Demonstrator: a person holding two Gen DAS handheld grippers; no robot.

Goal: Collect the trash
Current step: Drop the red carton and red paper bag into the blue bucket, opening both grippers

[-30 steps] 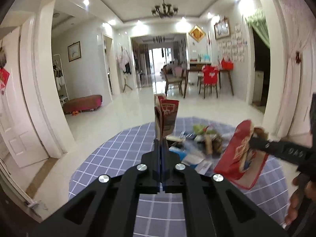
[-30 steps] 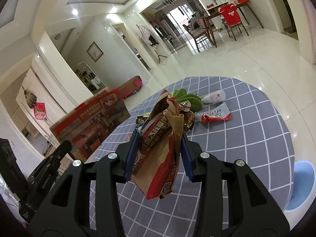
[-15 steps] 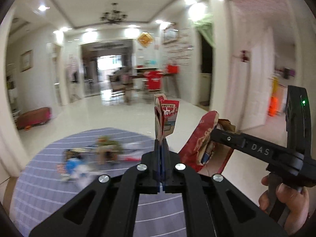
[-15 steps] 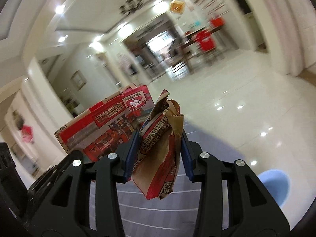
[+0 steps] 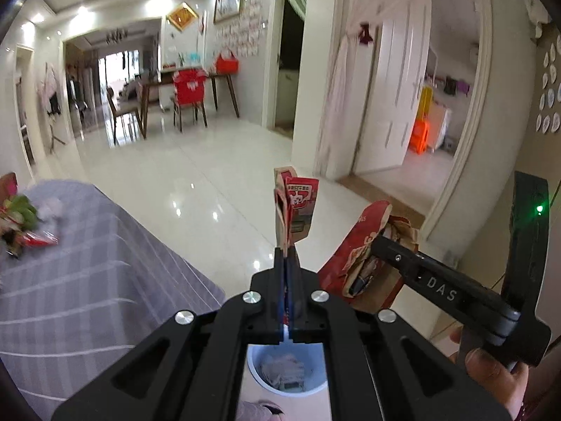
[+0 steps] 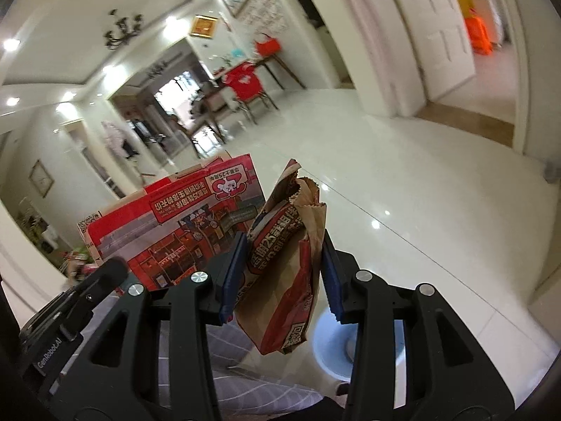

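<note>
In the left wrist view, the left gripper was clamped tight on a flattened red carton, which stood upright from its jaws. Below the gripper sat a pale blue bin on the floor, with crumpled wrappers inside. To the right, the right gripper gripped a crumpled red-and-brown paper bag. At the left lay the grey checked table, with leftover litter near its far edge, too blurred to identify.

In the right wrist view, the right gripper was closed around the paper bag, which hung between its blue pads. The carton showed broadside to the left, held by the left gripper. The bin lay below right, partly hidden.
</note>
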